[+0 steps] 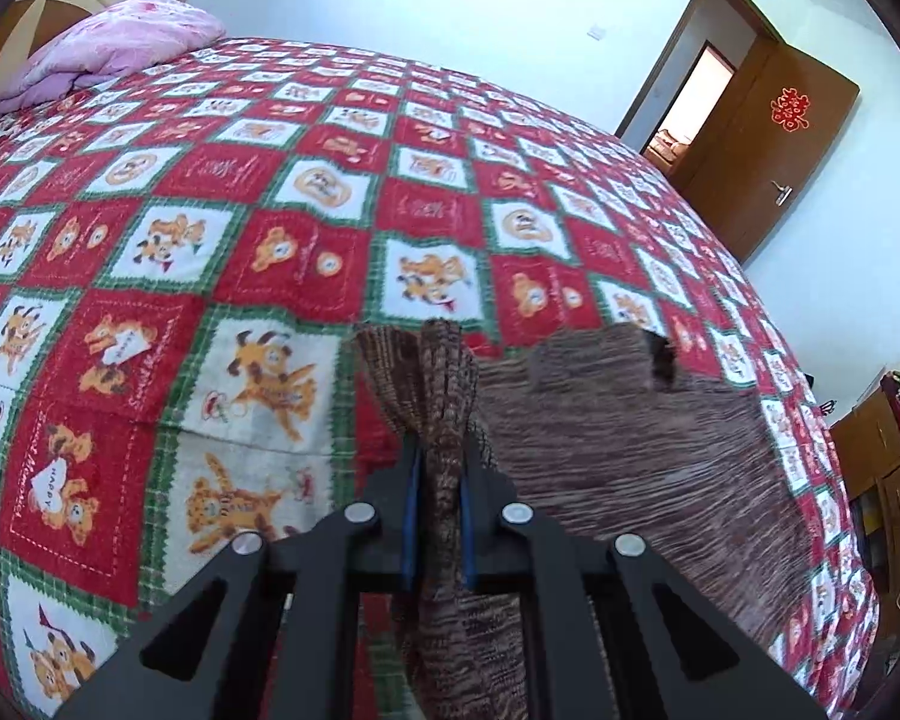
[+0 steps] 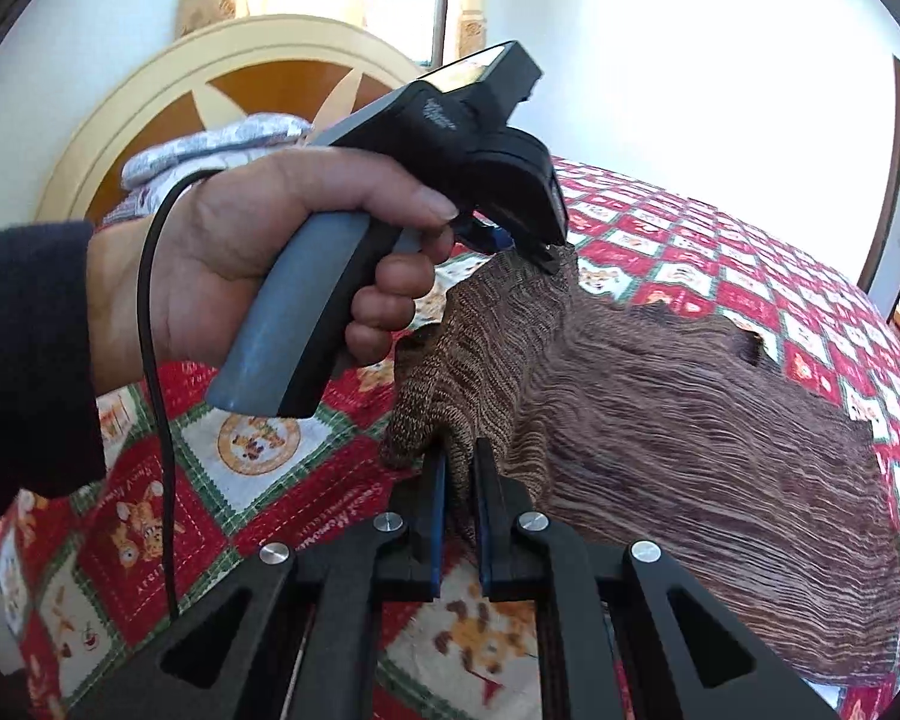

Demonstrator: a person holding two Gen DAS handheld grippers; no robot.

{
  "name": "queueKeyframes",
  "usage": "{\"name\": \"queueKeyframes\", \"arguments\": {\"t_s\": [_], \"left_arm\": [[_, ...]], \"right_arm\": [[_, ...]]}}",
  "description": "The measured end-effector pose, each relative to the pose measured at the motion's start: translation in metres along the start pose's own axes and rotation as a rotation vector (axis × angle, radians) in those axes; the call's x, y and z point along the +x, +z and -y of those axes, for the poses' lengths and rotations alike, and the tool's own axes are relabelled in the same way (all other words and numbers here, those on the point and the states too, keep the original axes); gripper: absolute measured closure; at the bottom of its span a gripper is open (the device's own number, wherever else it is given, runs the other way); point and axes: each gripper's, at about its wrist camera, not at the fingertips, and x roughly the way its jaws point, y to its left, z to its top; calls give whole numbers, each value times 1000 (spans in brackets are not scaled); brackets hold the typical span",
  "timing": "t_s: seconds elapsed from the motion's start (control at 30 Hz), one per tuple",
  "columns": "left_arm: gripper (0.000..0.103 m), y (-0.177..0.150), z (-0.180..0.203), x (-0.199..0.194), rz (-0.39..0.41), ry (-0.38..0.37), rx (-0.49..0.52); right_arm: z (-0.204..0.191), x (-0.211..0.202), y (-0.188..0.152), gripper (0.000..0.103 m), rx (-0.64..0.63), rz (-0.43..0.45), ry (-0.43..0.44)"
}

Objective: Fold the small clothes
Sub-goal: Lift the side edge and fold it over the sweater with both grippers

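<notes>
A brown ribbed knit garment (image 1: pixel 630 450) lies on the bed, its near edge lifted off the quilt. In the left wrist view my left gripper (image 1: pixel 441 459) is shut on a bunched fold of that edge, knit squeezed between the blue pads (image 1: pixel 411 492). In the right wrist view my right gripper (image 2: pixel 459 465) is shut on another part of the same edge of the garment (image 2: pixel 690 420). A hand (image 2: pixel 258 258) holds the left gripper (image 2: pixel 546 255) just beyond, pinching the garment's far corner. The cloth hangs taut between the two grips.
The bed wears a red, green and white cartoon-check quilt (image 1: pixel 210 228). A pink bundle of bedding (image 1: pixel 114 42) lies by the headboard (image 2: pixel 228 66). A wooden door (image 1: pixel 768 144) stands open past the bed's right side, with a low cabinet (image 1: pixel 882 468) nearer.
</notes>
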Motion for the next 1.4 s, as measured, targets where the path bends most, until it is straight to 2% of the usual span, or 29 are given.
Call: {"name": "queueKeyframes", "arguments": {"t_s": [0.57,0.8,1.1,1.4], "left_arm": [[92,23,93,-12,59,-102,31],[92,27,138,0,45,-150,91],[92,19,202,29,1,-205,164],[92,6,253,61,-62,-218,222]], "right_arm": [[93,-58,-16,96,240,48,1],[133,-79,-35,96,324,43,-36],[182,-96,-73,96,451,-13,-74],[223,-105,-106,96,558,-59,-110]]}}
